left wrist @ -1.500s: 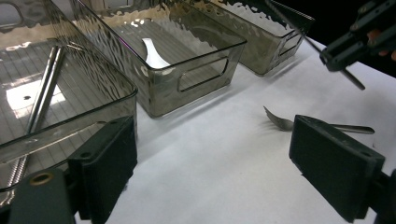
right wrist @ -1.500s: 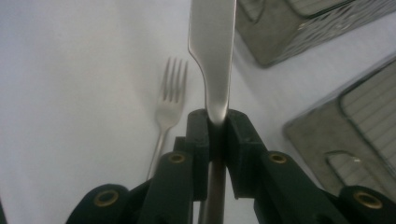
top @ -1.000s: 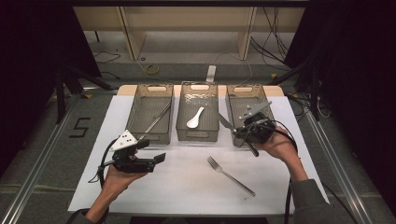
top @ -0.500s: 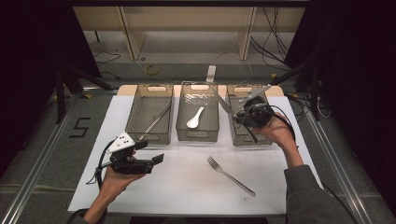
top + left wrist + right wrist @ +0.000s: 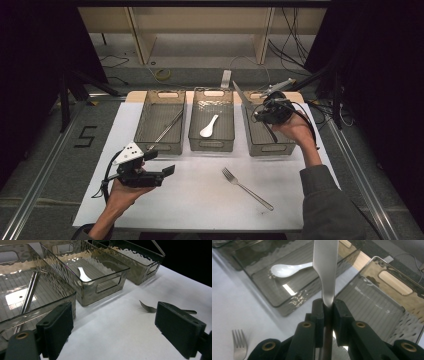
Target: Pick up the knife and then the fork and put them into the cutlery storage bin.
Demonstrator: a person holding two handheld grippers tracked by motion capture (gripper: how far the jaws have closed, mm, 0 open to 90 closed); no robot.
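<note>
The fork [image 5: 247,188] lies flat on the white mat [image 5: 200,200], close to the person, and everything else can be placed from it. Its prongs point up the table toward the bins and its handle points back toward the person's right sleeve. To the left of the fork, at about the same nearness, is the left gripper [image 5: 160,162]. Its two black pads [image 5: 56,327] stand wide apart with nothing between them, and it hangs just over the mat. Past the fork stand three clear bins in a row. The middle bin [image 5: 212,145] is right behind the fork and has a white spoon [image 5: 208,126] lying in it. The left bin [image 5: 161,146] is farther to the left and has thin metal sticks [image 5: 167,127] lying slantwise inside. The right bin [image 5: 270,147] is behind the fork and to its right. The right gripper [image 5: 256,114] is held up over this bin. Its pads are squeezed tight on a knife [image 5: 325,272], gripping it near the bottom of the blade. The blade [image 5: 242,96] sticks up and away, slanting toward the far end of the middle bin.
</note>
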